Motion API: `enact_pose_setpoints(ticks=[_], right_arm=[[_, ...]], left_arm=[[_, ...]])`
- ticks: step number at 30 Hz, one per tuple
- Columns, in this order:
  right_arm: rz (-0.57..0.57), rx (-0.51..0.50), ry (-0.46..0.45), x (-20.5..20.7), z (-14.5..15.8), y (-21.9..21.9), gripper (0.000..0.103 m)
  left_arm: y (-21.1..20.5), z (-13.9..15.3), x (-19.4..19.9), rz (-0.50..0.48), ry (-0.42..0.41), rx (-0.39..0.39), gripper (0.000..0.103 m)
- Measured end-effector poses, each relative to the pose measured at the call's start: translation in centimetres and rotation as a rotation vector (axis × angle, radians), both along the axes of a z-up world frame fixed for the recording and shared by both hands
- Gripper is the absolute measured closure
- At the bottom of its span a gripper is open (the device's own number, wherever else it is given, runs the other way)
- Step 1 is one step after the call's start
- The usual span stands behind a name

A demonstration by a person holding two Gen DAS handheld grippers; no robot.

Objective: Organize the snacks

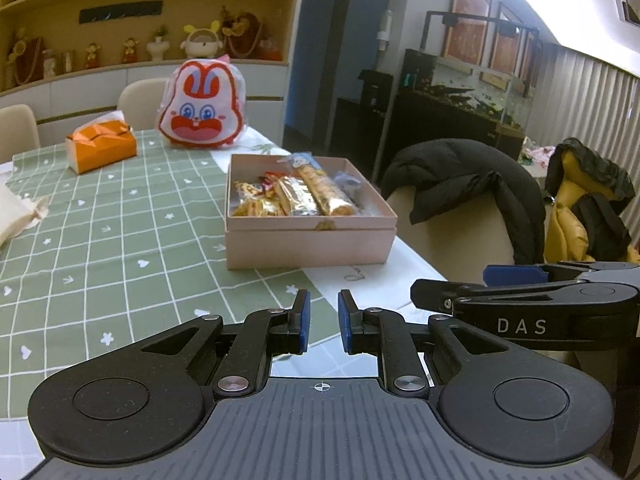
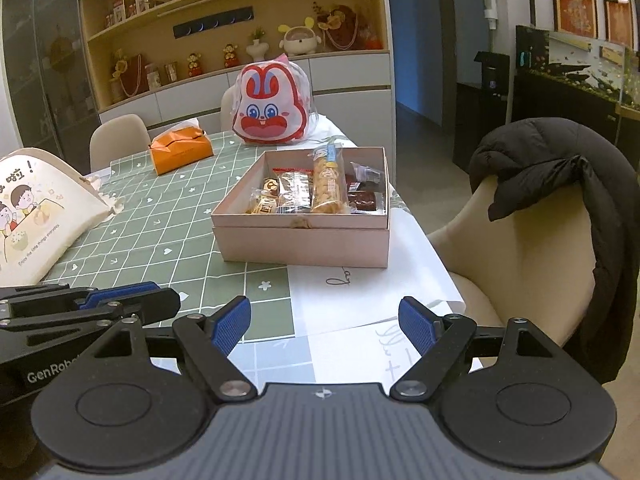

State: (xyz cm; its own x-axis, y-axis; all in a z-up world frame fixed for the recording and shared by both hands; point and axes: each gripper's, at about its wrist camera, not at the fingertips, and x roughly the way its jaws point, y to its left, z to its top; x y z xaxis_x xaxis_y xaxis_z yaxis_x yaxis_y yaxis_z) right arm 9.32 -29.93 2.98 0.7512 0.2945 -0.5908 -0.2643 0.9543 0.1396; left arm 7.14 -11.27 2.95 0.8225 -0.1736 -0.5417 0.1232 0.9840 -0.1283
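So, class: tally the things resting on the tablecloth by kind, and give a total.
Pink box holding snacks: 1
Orange tissue pack: 1
Rabbit-face bag: 1
Cream cartoon bag: 1
Total: 4

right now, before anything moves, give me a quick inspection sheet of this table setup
surface: table under a green checked tablecloth, with white paper sheets at the near right edge
job's things: open pink box holding wrapped snacks, among them a long cookie pack lying front to back
clutter: rabbit-face bag, orange tissue pack, cream printed tote bag at the left
grippers: left gripper shut, empty; right gripper open, empty; both short of the box
cables: nothing seen
surroundings: beige chair with a black jacket on its back, shelves of figurines, fish tank
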Motion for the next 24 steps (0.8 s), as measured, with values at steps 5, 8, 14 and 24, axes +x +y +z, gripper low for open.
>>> enact_pose_setpoints(ticks=[5, 8, 14, 24], right_arm=[[0.005, -0.003, 0.013, 0.09, -0.16, -0.16, 0.021], [0.005, -0.004, 0.017, 0.07, -0.20, -0.20, 0.021], [0.007, -0.005, 0.019, -0.06, -0.13, -0.13, 0.021], [0.001, -0.003, 0.010, -0.22, 0.01, -0.35, 0.021]], left_arm=[[0.12, 0.00, 0.09, 0.005, 0.008, 0.000, 0.084], [0.04, 0.06, 0.11, 0.003, 0.009, -0.001, 0.084], [-0.07, 0.02, 0.04, -0.006, 0.011, -0.004, 0.084], [0.12, 0.07, 0.03, -0.017, 0.013, -0.016, 0.084]])
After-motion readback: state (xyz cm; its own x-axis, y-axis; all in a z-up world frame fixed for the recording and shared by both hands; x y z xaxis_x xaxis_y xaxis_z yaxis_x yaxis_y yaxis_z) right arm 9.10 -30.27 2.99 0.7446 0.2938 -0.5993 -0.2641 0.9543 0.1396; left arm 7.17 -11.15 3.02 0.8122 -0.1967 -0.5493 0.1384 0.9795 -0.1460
